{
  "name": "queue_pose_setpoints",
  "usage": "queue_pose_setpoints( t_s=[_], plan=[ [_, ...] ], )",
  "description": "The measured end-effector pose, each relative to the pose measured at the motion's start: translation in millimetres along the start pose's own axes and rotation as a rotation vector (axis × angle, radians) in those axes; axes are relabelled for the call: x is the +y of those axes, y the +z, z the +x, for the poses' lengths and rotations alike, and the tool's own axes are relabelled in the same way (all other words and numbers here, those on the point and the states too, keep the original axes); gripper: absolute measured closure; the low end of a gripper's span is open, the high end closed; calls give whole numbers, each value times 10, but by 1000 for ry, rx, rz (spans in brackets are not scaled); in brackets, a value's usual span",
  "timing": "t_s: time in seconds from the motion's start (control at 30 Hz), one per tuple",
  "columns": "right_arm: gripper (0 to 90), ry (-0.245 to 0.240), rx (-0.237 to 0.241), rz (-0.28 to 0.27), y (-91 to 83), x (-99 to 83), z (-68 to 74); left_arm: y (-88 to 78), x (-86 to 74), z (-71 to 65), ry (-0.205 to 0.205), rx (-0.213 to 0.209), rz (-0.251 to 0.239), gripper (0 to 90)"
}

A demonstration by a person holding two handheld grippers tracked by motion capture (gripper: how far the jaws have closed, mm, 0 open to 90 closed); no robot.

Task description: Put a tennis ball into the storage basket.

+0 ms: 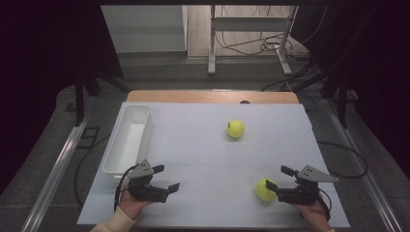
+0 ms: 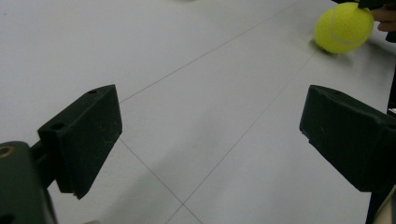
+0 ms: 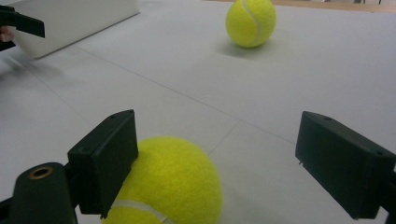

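1. Two claws rest low on the white table (image 1: 203, 159). The right gripper (image 1: 280, 180) gapes wide, gripping nothing; its near tennis ball (image 1: 265, 189) sits between the jaws against one pad, apparently lined up for a grasp.
2. Wide open too, the left gripper (image 1: 167, 178) is empty, only bare table between its jaws.
3. Ahead of the right claw, well apart, lies the far tennis ball (image 1: 235, 128), path unobstructed.
4. Just beyond the left claw stands the white bin (image 1: 126, 140), likely the balls' destination.
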State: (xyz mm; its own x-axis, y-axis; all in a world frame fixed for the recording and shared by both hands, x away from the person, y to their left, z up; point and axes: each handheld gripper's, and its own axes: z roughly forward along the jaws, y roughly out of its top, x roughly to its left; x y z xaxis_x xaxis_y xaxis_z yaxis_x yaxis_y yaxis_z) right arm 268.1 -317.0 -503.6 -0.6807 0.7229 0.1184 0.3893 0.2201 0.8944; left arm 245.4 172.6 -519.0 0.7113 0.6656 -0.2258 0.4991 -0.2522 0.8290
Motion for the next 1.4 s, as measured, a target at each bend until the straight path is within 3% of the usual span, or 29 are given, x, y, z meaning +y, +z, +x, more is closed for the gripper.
queue_pose_setpoints(
  t_s=[0.43, 0.8, 1.0, 1.4],
  plan=[
    [139, -7, 3, -8, -15, 10, 41, 55, 29, -55, -1, 11, 11, 65],
    [140, -12, -9, -10, -28, 21, 52, 128, 94, -126, 22, -3, 21, 65],
    [140, 0, -11, -11, -28, 20, 40, 158, 169, -141, 17, -22, 15, 65],
    [143, 11, -6, -19, -23, 41, 39, 311, 287, -258, 50, -70, 26, 71]
  ],
)
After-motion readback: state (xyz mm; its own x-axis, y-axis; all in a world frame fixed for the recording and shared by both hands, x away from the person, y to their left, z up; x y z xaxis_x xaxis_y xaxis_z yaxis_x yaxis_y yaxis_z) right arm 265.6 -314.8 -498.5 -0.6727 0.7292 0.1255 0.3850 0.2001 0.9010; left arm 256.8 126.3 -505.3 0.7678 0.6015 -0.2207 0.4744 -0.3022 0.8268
